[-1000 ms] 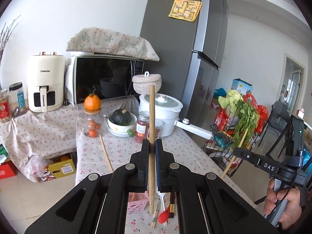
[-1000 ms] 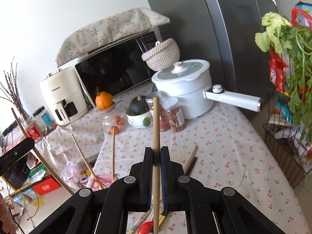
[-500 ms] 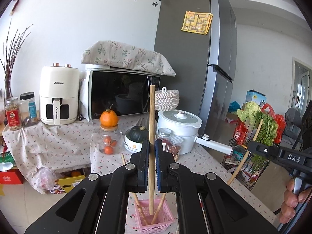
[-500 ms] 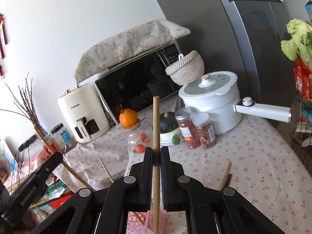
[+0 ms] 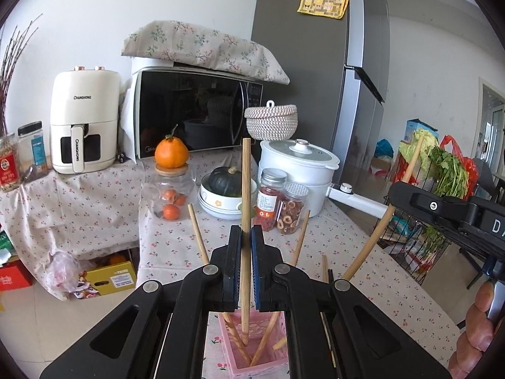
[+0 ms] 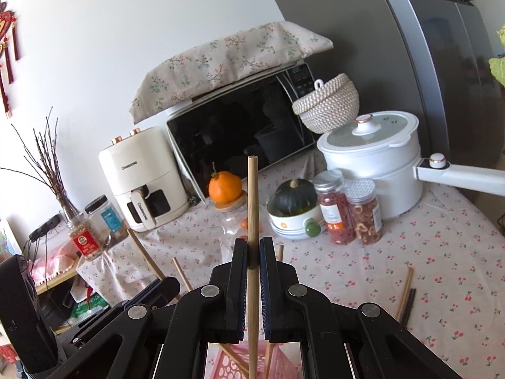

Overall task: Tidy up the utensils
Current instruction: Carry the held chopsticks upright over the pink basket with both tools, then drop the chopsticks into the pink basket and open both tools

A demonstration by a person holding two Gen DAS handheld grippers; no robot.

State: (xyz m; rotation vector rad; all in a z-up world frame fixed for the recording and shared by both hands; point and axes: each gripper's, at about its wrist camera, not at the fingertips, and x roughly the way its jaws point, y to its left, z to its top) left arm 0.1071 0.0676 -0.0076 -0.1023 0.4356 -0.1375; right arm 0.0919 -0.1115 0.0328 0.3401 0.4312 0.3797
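My left gripper (image 5: pixel 246 268) is shut on an upright wooden chopstick (image 5: pixel 245 189) whose lower end dips into a pink basket (image 5: pixel 249 361) holding several other chopsticks. My right gripper (image 6: pixel 252 281) is shut on another upright wooden chopstick (image 6: pixel 252 202) above the same pink basket (image 6: pixel 227 364). In the left wrist view the right gripper (image 5: pixel 448 211) appears at the right, its chopstick (image 5: pixel 378 230) slanting down toward the basket. Loose chopsticks (image 6: pixel 405 293) lie on the cherry-print tablecloth.
At the back of the table (image 6: pixel 442 252) stand a white pot (image 6: pixel 372 170), two spice jars (image 6: pixel 350 211), a bowl with a squash (image 6: pixel 293 208), a glass jar with an orange (image 5: pixel 172 183), a microwave (image 5: pixel 195 113) and an air fryer (image 5: pixel 83 123). A fridge (image 5: pixel 315 79) rises behind.
Both grippers have come closer over the pink basket with their chopsticks still clamped; the left chopstick's tip is now down inside the basket.
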